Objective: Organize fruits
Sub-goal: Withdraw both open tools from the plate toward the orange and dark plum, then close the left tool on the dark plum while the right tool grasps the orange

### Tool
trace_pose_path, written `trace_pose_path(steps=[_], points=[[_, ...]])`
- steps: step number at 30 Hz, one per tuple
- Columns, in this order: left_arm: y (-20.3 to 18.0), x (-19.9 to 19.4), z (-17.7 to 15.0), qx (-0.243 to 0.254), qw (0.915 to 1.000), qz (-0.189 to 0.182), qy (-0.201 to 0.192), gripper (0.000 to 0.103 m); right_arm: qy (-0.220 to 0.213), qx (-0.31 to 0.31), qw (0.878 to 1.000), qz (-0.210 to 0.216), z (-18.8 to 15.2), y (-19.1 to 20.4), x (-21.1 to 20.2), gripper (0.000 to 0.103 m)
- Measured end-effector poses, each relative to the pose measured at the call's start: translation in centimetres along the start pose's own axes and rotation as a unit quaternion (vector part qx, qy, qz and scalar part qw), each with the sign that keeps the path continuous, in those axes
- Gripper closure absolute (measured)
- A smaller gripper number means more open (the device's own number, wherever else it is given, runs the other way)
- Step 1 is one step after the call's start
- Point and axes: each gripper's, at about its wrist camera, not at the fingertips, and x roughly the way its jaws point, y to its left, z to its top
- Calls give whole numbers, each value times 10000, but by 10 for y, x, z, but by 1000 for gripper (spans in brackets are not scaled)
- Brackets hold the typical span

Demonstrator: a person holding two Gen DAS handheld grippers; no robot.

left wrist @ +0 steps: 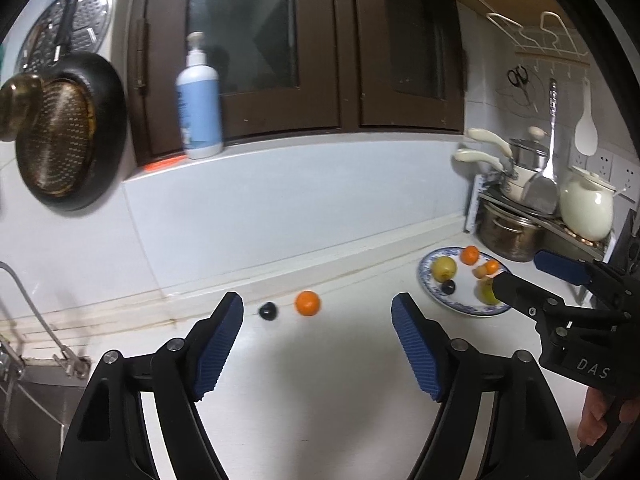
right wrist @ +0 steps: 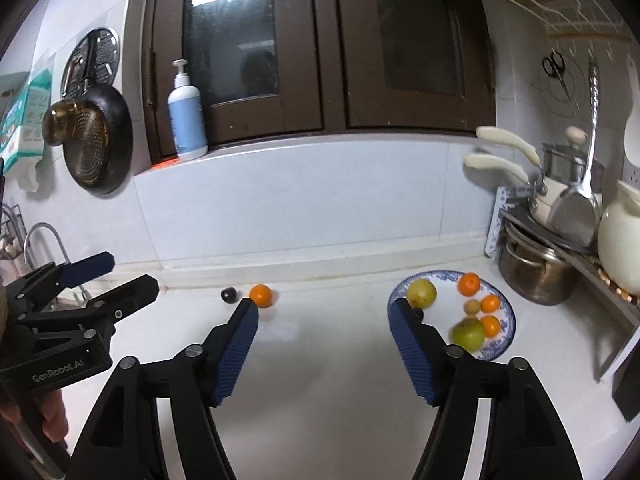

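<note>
Left wrist view
Left gripper (left wrist: 318,344): fills the lower half of the frame, blue-padded fingers spread wide with nothing between them, above the white counter (left wrist: 320,400).
Loose orange (left wrist: 308,303): on the counter at frame centre, beyond the spread fingers.
Dark fruit (left wrist: 268,311): small and black, just left of the loose orange, apart from it.
Plate (left wrist: 430,286): blue-rimmed, right of centre on the counter, holding a yellow-green fruit (left wrist: 444,268), small oranges, one dark fruit and a second green fruit partly hidden.
Right gripper (left wrist: 524,274): enters from the right edge, fingers parted and holding nothing, its lower finger across the plate's right side.
Background: pump bottle (left wrist: 199,100) on the ledge at upper left of centre; black pan (left wrist: 70,132) hanging at far left; steel pot (left wrist: 508,232) behind the plate.

Right wrist view
Right gripper (right wrist: 322,334): lower half of the frame, fingers wide apart and empty above the counter (right wrist: 320,380).
Loose orange (right wrist: 261,295): just beyond the left fingertip, left of centre.
Dark fruit (right wrist: 229,294): just left of the orange.
Plate (right wrist: 506,334): right of centre, with two green fruits, three small oranges and a small tan fruit; the right finger overlaps its left rim.
Left gripper (right wrist: 120,276): at the left edge, fingers parted and empty.
Pump bottle (right wrist: 186,118): on the ledge, upper left.
</note>
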Motion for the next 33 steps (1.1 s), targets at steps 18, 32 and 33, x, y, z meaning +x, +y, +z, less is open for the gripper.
trace_pose_path(steps=[18,32,33], points=[[63,40,-6,27,9992,405,6,16,209,-380,9985,324,14,47,66,29],[89,125,-19,145,9993,87,333,21,740,-658,9923,740,11,70,158,29],[91,132,-20,136,9991,35,389,22,819,-644,9916,767,10,70,167,29]])
